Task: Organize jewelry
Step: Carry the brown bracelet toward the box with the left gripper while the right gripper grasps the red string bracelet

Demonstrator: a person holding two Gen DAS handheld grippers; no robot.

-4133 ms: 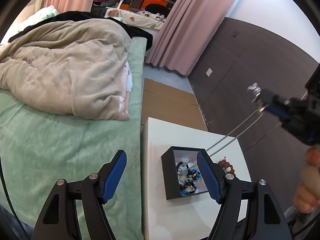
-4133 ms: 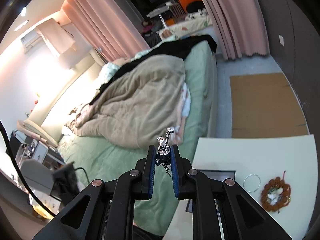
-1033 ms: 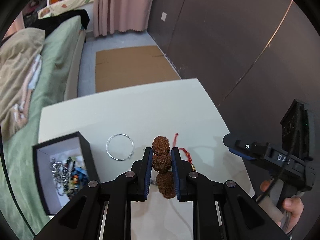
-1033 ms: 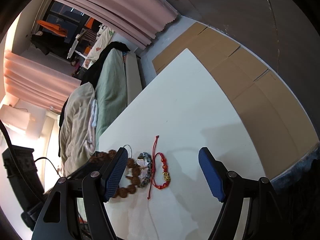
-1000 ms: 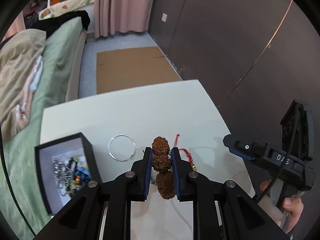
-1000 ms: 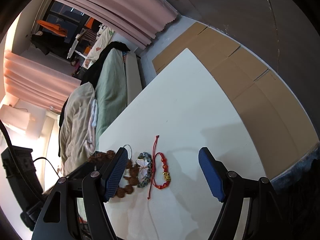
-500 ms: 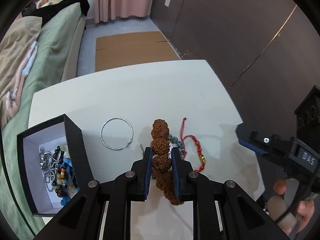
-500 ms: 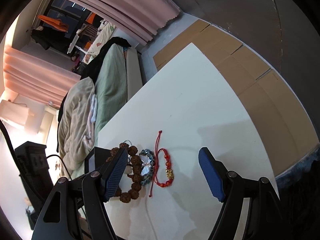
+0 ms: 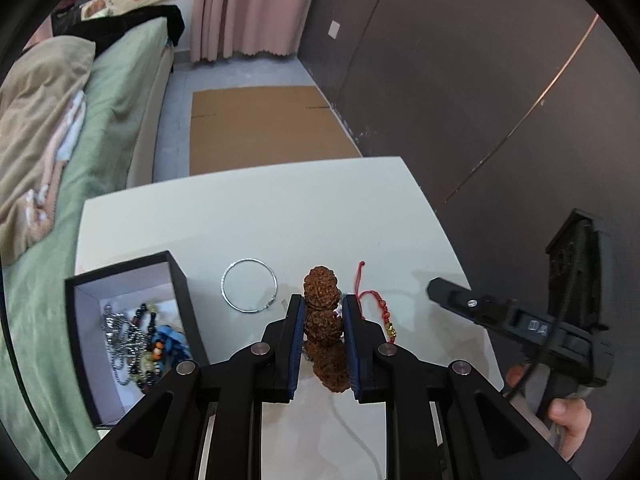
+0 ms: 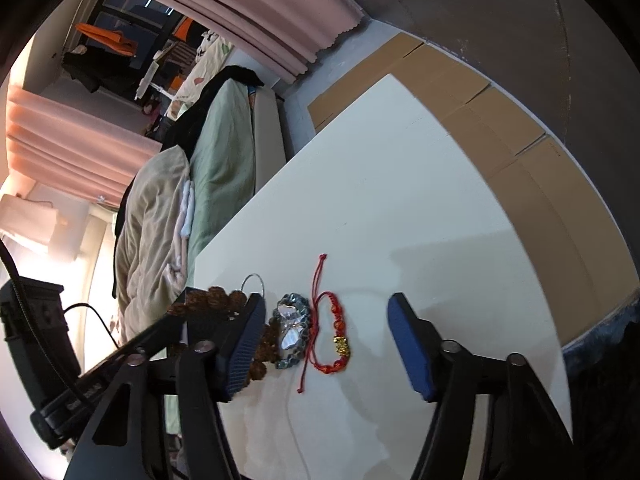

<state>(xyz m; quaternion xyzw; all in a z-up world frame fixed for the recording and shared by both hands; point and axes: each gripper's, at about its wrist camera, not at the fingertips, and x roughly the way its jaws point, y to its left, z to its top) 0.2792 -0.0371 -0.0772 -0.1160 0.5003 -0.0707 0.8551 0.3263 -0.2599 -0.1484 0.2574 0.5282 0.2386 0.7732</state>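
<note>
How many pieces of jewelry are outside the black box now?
4: brown seed bracelet in the left claw; silver ring, grey bracelet and red cord bracelet on the table.

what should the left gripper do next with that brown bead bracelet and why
Probably carry it left, over the open black box, then let go. The left gripper is shut on the brown bead bracelet, and the box beside it already holds other jewelry. The silver ring and red string bracelet lie on the white table, the latter between the right gripper's open fingers.
</note>
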